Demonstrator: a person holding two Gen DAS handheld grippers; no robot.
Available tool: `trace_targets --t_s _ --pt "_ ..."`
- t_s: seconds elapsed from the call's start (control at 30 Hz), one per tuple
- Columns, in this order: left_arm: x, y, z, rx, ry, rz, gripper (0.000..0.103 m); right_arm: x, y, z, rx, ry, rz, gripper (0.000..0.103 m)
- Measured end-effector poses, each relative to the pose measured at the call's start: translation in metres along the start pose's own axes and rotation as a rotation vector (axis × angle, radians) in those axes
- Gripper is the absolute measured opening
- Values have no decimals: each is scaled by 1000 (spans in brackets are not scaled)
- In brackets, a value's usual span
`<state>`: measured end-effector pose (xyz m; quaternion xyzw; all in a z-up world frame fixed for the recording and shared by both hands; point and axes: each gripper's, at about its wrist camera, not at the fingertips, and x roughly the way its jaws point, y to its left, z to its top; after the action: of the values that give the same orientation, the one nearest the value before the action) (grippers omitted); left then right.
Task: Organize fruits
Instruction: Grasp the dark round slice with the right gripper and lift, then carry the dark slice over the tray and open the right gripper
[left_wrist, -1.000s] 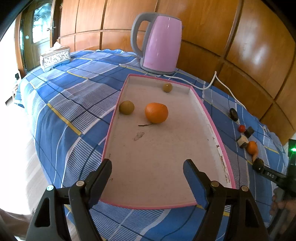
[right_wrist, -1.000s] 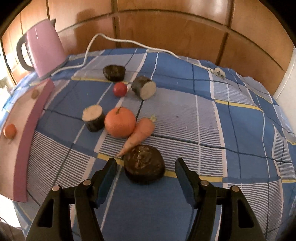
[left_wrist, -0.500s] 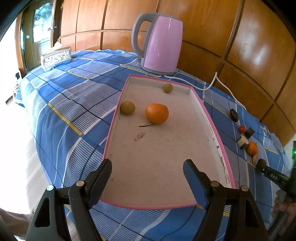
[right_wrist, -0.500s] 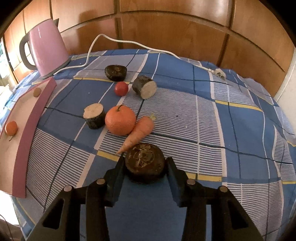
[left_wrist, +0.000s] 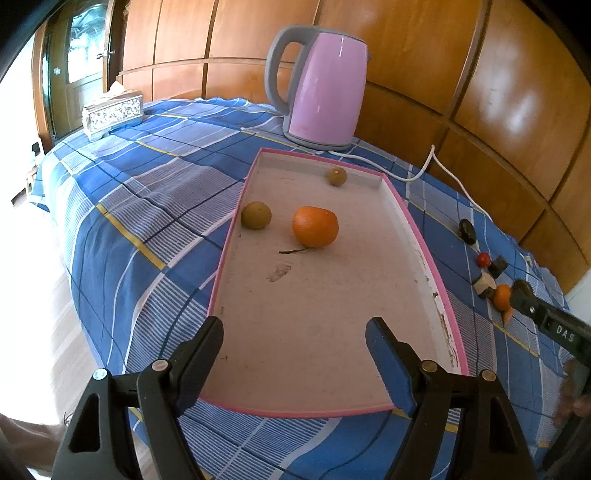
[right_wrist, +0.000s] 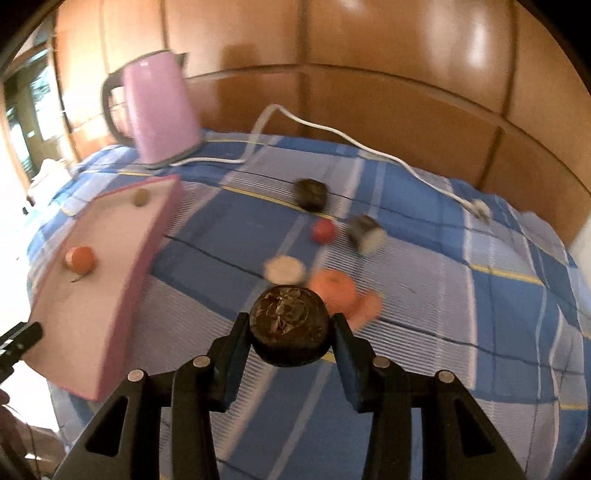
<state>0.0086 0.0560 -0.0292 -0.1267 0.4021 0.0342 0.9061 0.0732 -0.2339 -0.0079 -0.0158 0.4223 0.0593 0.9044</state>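
A table covered by a blue checked cloth with yellow lines (left_wrist: 155, 206) is shown, and on it a long shallow tray with a pink rim and a pale, stained floor (left_wrist: 236, 218), taken here as the landmark. Behind the tray's far end a pink electric kettle with a grey handle (left_wrist: 325, 85) is seen, its white cord (left_wrist: 436, 166) trailing off to the tray's right. Inside the tray, near its far half, a round orange citrus fruit (left_wrist: 315, 226), a dull green-brown round fruit (left_wrist: 256, 215) at the left wall and a smaller brownish fruit (left_wrist: 336, 175) by the far wall are already placed.

The step in hand is judged to be the carrying of one more piece to the tray. The dark, round, wrinkled-topped fruit (right_wrist: 290, 326) is gripped between the pads of the right gripper (right_wrist: 290, 343), clear of the cloth, to the right of the tray. The left gripper (left_wrist: 295, 354) is held wide apart and empty over the tray's near end.

Left on the cloth right of the tray are an orange fruit (right_wrist: 332, 290), a carrot (right_wrist: 365, 308), a small red fruit (right_wrist: 324, 230) and cut dark-skinned pieces (right_wrist: 365, 234).

The next move is judged to call for a sweep leftward over the pink rim, then a release on bare floor clear of the fruits.

The letters "DAS" (left_wrist: 564, 333) are read on the right gripper's arm; no other writing is legible.
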Motion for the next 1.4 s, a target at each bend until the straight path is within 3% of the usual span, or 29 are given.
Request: trace_targets --t_s 0.3,0.67,1.13,1.4 --pt "-1 5 1 -13 -7 -9 80 8 83 27 -157 -5 150 44" --pt "-9 13 6 -58 -44 -14 81 35 167 40 -310 12 209 44" --pt "-17 25 11 -90 -86 26 82 57 191 45 -344 31 210 44" --pt "-17 22 10 -84 -80 21 82 47 186 46 -328 -14 159 49"
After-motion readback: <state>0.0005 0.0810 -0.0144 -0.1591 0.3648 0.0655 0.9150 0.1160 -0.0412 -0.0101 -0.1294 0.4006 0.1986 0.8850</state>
